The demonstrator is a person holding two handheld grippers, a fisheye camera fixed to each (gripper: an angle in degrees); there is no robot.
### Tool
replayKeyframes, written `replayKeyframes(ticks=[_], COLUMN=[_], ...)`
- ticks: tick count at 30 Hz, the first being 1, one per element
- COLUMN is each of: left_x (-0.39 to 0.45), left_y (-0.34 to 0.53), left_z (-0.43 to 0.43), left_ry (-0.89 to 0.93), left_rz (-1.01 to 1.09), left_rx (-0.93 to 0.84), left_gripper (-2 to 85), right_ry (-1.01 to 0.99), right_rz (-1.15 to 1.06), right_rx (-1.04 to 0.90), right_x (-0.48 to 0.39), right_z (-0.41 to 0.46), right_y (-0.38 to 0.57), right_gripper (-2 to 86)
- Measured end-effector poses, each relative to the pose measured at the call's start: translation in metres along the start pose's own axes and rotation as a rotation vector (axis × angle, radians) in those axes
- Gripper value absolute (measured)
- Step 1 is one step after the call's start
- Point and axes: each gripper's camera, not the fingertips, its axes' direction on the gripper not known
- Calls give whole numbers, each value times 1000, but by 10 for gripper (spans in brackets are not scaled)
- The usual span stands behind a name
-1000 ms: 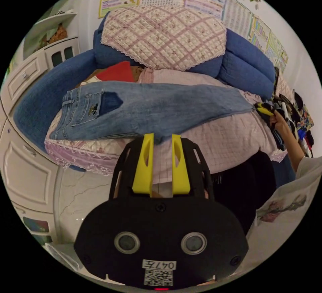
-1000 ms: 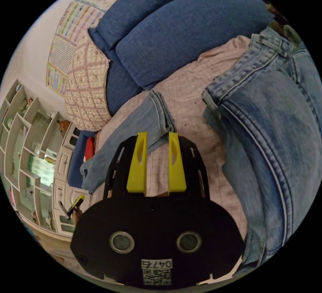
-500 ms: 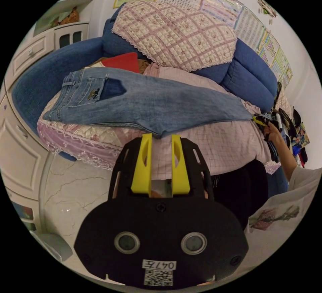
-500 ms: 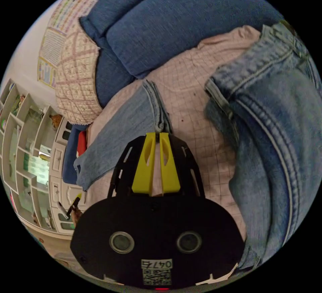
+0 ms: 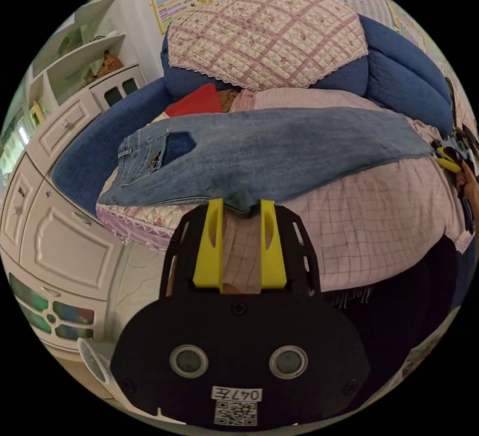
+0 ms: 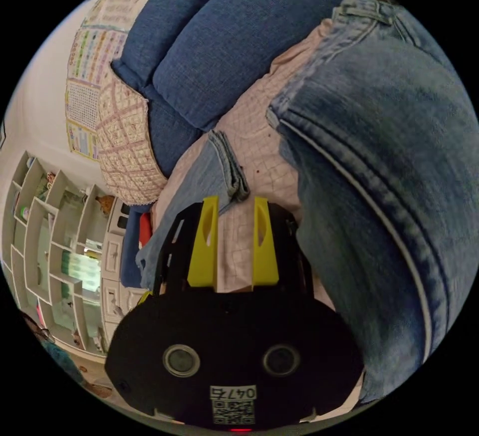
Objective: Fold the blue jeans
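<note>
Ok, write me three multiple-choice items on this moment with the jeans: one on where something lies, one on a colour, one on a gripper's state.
1. Where do the blue jeans lie?
A. Spread on the pink checked cover of the sofa
B. On the floor
C. On a shelf of the white cabinet

2. What colour is the item behind the jeans' waistband?
A. Green
B. Red
C. Black

3. How do the left gripper's jaws stand?
A. Shut on the jeans
B. Shut on the cover
C. Apart, at the jeans' near edge

Answers: 1 A, the left gripper view shows the denim flat across the cover. 2 B, the red item lies by the quilted cushion. 3 C, cover shows in the gap between the yellow jaws.
</note>
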Motion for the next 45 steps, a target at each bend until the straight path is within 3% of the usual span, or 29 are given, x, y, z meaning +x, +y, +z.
replayKeyframes(ticks=[6, 12, 19, 22, 27, 29, 34, 37, 40, 43, 45], left_x=[-7, 4, -14, -4, 49, 73, 74, 52, 42, 73, 107], left_y=[-13, -41, -100, -91, -69, -63, -76, -95, -129, -180, -215], left_z=[57, 88, 78, 68, 120, 166, 186, 174, 162, 171, 190], left_ry=[84, 28, 14, 53, 157, 110, 44, 122, 332, 534, 577], left_rz=[-20, 71, 141, 254, 485, 553, 572, 504, 434, 506, 578], left_rx=[17, 92, 140, 101, -95, -187, -174, -122, -15, 54, 54], left_gripper=[58, 0, -8, -9, -8, -6, -1, 2, 3, 1, -1], right_ry=[-65, -51, -22, -41, 194, 207, 167, 135, 124, 64, 19], right_rz=[61, 40, -386, -369, -257, -165, -151, -180, -197, -179, -193], right_rx=[-23, -13, 46, 112, 35, -32, -6, 19, 41, 60, 74], right_x=[27, 24, -81, -57, 24, 61, 72, 66, 64, 69, 66], right_z=[24, 38, -37, -86, -107, -98, -108, -120, -129, -136, -144], right_y=[6, 7, -5, 33, 98, 115, 128, 133, 140, 145, 147], right_gripper=[56, 12, 5, 3, 1, 1, 1, 1, 1, 1, 2])
